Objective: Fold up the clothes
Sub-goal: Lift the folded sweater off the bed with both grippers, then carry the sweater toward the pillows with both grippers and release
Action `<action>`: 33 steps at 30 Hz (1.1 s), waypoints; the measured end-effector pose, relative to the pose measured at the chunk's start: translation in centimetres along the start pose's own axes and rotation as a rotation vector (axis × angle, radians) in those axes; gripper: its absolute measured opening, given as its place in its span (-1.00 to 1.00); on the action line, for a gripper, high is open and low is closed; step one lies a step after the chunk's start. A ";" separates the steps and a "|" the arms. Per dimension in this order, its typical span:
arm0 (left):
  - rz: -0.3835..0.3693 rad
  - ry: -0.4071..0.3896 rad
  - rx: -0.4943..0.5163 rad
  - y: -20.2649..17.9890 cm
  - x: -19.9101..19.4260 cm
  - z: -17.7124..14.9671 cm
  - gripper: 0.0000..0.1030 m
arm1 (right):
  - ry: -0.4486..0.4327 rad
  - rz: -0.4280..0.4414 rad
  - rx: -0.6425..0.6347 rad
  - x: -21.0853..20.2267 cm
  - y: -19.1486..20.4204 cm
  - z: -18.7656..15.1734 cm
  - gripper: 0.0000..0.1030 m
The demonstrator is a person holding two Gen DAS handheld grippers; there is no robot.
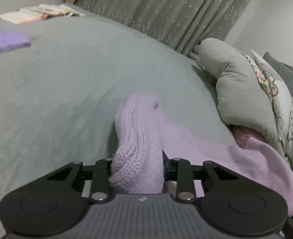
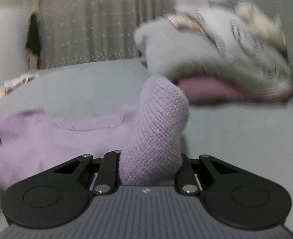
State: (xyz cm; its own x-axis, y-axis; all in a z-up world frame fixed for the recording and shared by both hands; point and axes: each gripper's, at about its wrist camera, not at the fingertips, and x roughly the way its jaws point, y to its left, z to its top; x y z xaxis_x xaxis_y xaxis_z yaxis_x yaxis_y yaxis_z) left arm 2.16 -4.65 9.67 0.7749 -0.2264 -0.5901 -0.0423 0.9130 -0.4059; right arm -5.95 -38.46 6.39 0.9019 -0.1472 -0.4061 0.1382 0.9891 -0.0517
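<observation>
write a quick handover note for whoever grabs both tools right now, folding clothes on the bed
Left tool: shut on the lilac knit sweater, a bunched wad between its fingers.
Right tool: shut on another bunch of the same sweater, near its ribbed edge.
The sweater's body trails over the grey bed, beside the grey pillow.
Done: both grips taken.
Left: spread it flat, then fold; no neat fold shows yet.

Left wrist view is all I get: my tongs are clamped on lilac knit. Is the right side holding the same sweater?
Observer: Yes, the right tongs are shut on a bunch of the lilac sweater too.
Operator: Which part lies beside that grip?
Observer: The ribbed neckline, curving away to its left.
Operator: Anything under the grey pillow?
Observer: A pink garment is tucked under the pillow.
</observation>
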 end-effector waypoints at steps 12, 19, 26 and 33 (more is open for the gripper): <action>-0.014 -0.007 0.052 -6.3 -5.4 2.5 -0.49 | -0.134 -0.023 -0.008 -4.5 -2.4 3.5 -0.62; -0.057 0.004 0.097 -13.5 -5.7 2.1 -0.50 | -0.185 -0.084 0.043 -6.6 -7.5 4.8 -0.62; -0.188 0.014 0.207 -27.8 -4.5 -0.4 -0.50 | -0.262 -0.297 0.106 -10.2 -19.9 5.3 -0.62; -0.453 0.044 0.376 -48.2 -3.4 -6.6 -0.51 | -0.424 -0.695 0.294 -20.7 -33.5 2.4 -0.62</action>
State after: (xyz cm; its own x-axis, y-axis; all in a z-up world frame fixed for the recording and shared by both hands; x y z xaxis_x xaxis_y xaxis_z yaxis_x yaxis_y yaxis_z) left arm -2.60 -50.10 26.58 0.6362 -0.6284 -0.4476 0.5194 0.7778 -0.3539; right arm -28.28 -68.53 18.75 0.6418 -0.7668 0.0077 0.7625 0.6392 0.0997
